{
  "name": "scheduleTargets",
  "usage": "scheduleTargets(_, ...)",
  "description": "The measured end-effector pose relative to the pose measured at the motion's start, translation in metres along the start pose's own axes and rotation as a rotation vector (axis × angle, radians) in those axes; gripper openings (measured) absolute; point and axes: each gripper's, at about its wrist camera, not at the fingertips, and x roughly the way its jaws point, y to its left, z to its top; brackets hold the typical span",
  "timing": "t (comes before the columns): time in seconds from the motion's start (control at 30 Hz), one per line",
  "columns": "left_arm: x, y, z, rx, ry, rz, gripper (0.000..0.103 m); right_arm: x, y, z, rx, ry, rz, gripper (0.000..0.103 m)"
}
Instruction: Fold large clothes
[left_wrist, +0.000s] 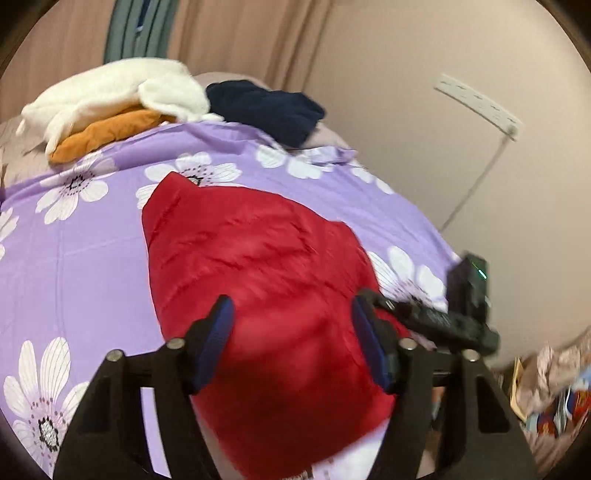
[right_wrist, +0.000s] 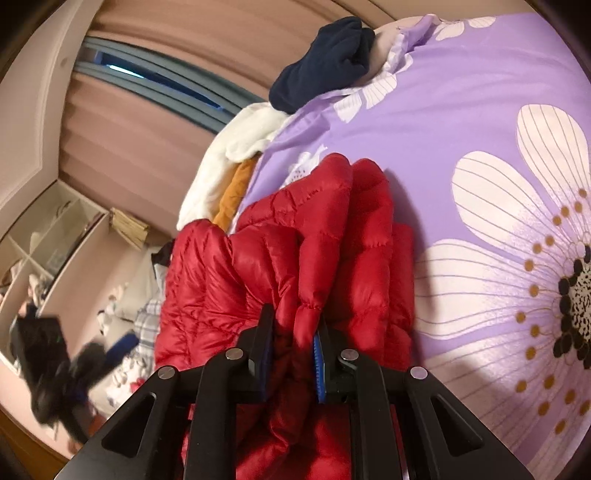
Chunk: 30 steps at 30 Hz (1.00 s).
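A red quilted puffer jacket (left_wrist: 255, 266) lies on the purple flowered bedspread (left_wrist: 85, 258). My left gripper (left_wrist: 291, 310) is open just above the jacket's near part, with nothing between its blue pads. My right gripper (right_wrist: 293, 321) is shut on a bunched fold of the red jacket (right_wrist: 314, 240) and holds it beside the bedspread (right_wrist: 480, 122). The right gripper also shows in the left wrist view (left_wrist: 436, 317) at the jacket's right edge.
A white garment (left_wrist: 114, 96) on an orange one (left_wrist: 107, 134) and a navy garment (left_wrist: 266, 107) lie at the far end of the bed. A wall with a power strip (left_wrist: 480, 105) is at the right. Shelves (right_wrist: 44, 240) and floor clutter are off the bed.
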Motion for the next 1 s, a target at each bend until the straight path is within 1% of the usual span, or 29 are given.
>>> scheduleTargets(0.13, 0.03, 0.006, 0.021, -0.03, 0.02, 0.012, 0.052, 0.001, 0.0, -0.003, -0.024, -0.003, -0.014, 0.016)
scheduleTargets(0.2, 0.041, 0.009, 0.026, -0.037, 0.038, 0.041, 0.05, 0.002, -0.003, -0.003, -0.03, -0.003, -0.016, 0.016)
scheduleTargets(0.27, 0.06, 0.011, 0.031, -0.035, 0.085, 0.084, 0.048, 0.003, -0.006, -0.003, -0.03, -0.003, -0.015, 0.016)
scheduleTargets(0.3, 0.071, 0.014, 0.03, -0.039, 0.118, 0.106, 0.05, 0.003, -0.007, -0.004, -0.032, -0.003, -0.015, 0.016)
scheduleTargets(0.33, 0.084, 0.019, 0.03, -0.045, 0.165, 0.118, 0.05, 0.004, -0.008, -0.004, -0.035, -0.002, -0.019, 0.016)
scheduleTargets(0.37, 0.091, 0.021, 0.027, -0.052, 0.191, 0.123, 0.052, 0.005, -0.007, -0.003, -0.041, -0.002, -0.024, 0.016)
scheduleTargets(0.43, 0.103, 0.027, 0.022, -0.053, 0.217, 0.138, 0.052, 0.006, -0.007, -0.003, -0.041, 0.003, -0.031, 0.016)
scheduleTargets(0.53, 0.103, 0.028, 0.021, -0.051, 0.209, 0.143, 0.052, 0.0, -0.004, 0.001, -0.035, 0.02, -0.044, 0.019)
scheduleTargets(0.57, 0.102, 0.027, 0.019, -0.044, 0.206, 0.149, 0.053, -0.007, 0.001, 0.003, -0.041, 0.01, -0.062, 0.021)
scheduleTargets(0.6, 0.103, 0.026, 0.019, -0.035, 0.203, 0.157, 0.053, -0.015, 0.006, 0.003, -0.063, -0.012, -0.084, 0.026)
scheduleTargets(0.67, 0.102, 0.025, 0.018, -0.024, 0.194, 0.168, 0.053, -0.036, 0.025, 0.006, -0.139, -0.075, -0.129, 0.027)
scheduleTargets(0.7, 0.103, 0.025, 0.017, -0.024, 0.19, 0.17, 0.053, -0.043, 0.034, 0.006, -0.173, -0.091, -0.128, 0.027)
scheduleTargets(0.77, 0.103, 0.026, 0.017, -0.03, 0.184, 0.17, 0.053, -0.054, 0.058, 0.005, -0.239, -0.098, -0.084, 0.027)
scheduleTargets(0.87, 0.104, 0.025, 0.016, -0.027, 0.174, 0.181, 0.053, -0.052, 0.094, -0.005, -0.363, -0.066, -0.056, 0.027)
scheduleTargets(0.93, 0.103, 0.022, 0.015, -0.017, 0.167, 0.192, 0.053, -0.043, 0.11, -0.015, -0.432, -0.032, -0.061, 0.027)
scheduleTargets(1.0, 0.103, 0.021, 0.015, -0.009, 0.162, 0.197, 0.053, -0.027, 0.119, -0.028, -0.48, 0.02, -0.076, 0.027)
